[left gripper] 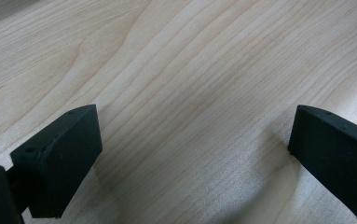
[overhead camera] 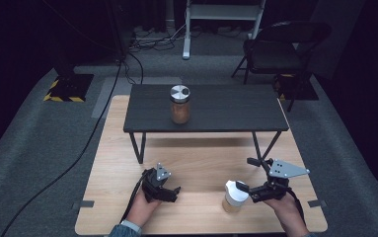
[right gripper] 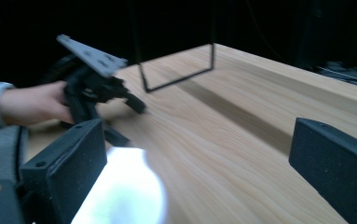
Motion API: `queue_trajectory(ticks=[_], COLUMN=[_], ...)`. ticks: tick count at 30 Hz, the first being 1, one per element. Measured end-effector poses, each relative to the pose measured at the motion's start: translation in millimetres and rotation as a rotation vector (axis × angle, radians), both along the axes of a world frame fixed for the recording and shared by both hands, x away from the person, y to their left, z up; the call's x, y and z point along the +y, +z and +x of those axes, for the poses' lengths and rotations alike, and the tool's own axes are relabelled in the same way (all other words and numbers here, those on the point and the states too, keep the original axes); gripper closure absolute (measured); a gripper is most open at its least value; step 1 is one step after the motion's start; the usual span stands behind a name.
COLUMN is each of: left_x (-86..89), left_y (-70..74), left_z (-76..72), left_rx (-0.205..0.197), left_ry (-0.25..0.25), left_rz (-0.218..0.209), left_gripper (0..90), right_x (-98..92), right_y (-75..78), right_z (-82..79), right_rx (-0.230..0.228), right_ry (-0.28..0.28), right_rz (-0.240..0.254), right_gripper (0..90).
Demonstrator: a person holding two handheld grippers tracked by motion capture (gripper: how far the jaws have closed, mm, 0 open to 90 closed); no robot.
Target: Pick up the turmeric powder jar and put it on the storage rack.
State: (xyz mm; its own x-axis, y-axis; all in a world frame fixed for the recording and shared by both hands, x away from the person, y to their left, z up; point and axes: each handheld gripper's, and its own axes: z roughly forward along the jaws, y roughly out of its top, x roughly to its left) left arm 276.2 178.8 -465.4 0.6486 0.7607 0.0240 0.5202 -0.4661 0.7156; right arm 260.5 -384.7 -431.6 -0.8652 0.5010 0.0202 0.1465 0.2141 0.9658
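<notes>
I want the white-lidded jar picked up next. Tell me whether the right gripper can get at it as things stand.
Probably yes. The right gripper sits right beside the white-lidded jar with its jaws open, and the jar stands upright on bare table with nothing between them. The left gripper rests well off to the side.

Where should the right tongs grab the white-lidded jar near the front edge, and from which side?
Grip the white-lidded jar on its straight glass wall just under the lid, coming in level from its right, where the right tongs sit open beside it. It stands upright on the wooden table, and the round body probably suits flat pads across its width. The lid looks wider and smoother, so probably more slippery.
</notes>
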Motion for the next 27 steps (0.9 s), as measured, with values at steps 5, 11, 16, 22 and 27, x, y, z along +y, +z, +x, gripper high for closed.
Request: queue_trajectory(ticks=[5,11,16,22,27], left_x=[0.1,0.0,0.0,0.0,0.0], left_y=[0.0,0.0,-0.1,0.0,0.0], left_z=[0.1,0.1,0.2,0.2,0.2], left_rx=[0.000,0.000,0.000,0.000,0.000], left_ry=[-0.001,0.000,-0.001,0.000,0.000], left_rz=[0.000,0.000,0.000,0.001,0.000], left_gripper=[2.4,2.4,2.3,2.3,2.3], right_x=[10.7,16.7,19.2,25.9,28.7], right_y=[2.0,-2.0,-11.4,-20.5,-23.4], right_z=[-7.0,-16.9,-20.7,-16.5,-15.1], right_rx=[-0.002,-0.007,0.006,0.039,0.080], right_ry=[0.070,0.103,0.106,0.106,0.089], right_rz=[-0.037,-0.064,-0.106,-0.181,-0.239], right_gripper=[3.7,3.6,4.1,8.6,17.0])
